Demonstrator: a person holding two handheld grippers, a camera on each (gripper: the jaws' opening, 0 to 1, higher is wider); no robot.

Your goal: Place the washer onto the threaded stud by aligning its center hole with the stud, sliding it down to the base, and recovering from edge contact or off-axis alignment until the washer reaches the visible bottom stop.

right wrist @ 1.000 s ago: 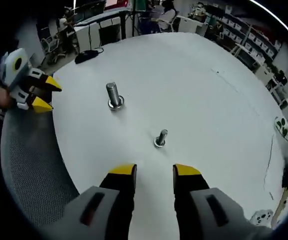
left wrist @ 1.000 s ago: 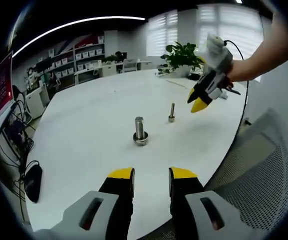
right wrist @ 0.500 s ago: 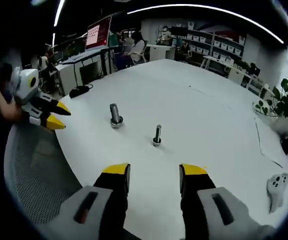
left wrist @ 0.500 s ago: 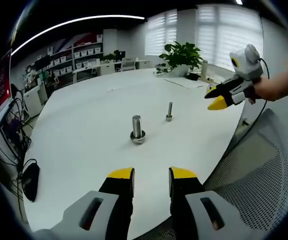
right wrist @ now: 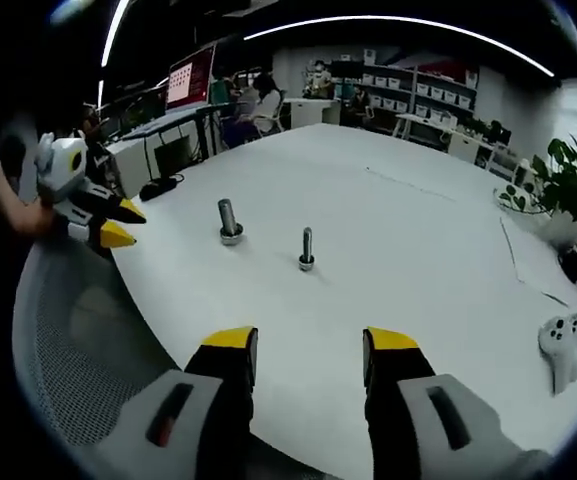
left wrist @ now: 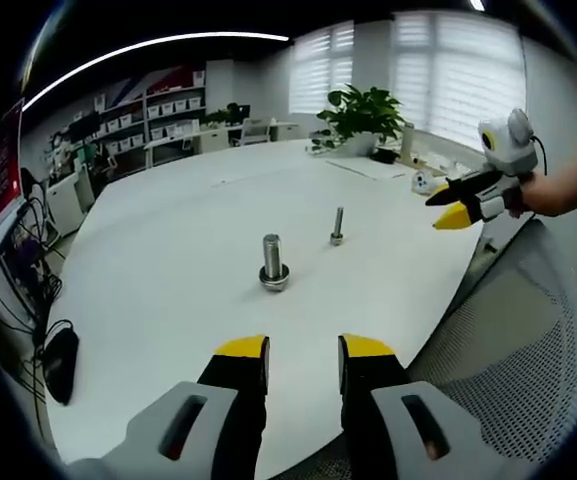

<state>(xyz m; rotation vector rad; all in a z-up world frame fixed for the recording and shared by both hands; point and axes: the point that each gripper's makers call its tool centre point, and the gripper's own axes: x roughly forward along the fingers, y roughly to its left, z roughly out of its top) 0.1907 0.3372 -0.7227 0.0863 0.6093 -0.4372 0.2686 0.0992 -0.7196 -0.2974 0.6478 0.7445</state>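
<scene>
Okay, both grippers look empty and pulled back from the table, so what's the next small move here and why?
Probably nothing more than a check. The thick stud stands upright with the washer already around its base, and the thin stud also carries a ring at its foot. The left gripper and right gripper are open, holding nothing. I would bring one closer to confirm the washer sits flat.

Two studs upright on the table (left wrist: 168,240), both your grippers off its near edge.

In your left gripper view the thick stud (left wrist: 274,262) stands nearer, thin stud (left wrist: 337,227) behind and right of it; the washer (left wrist: 274,283) looks seated at the thick stud's base, hard to be sure. Your left gripper (left wrist: 303,352) sits before them, right gripper (left wrist: 450,209) well right, mesh chair (left wrist: 528,340) under it.
</scene>
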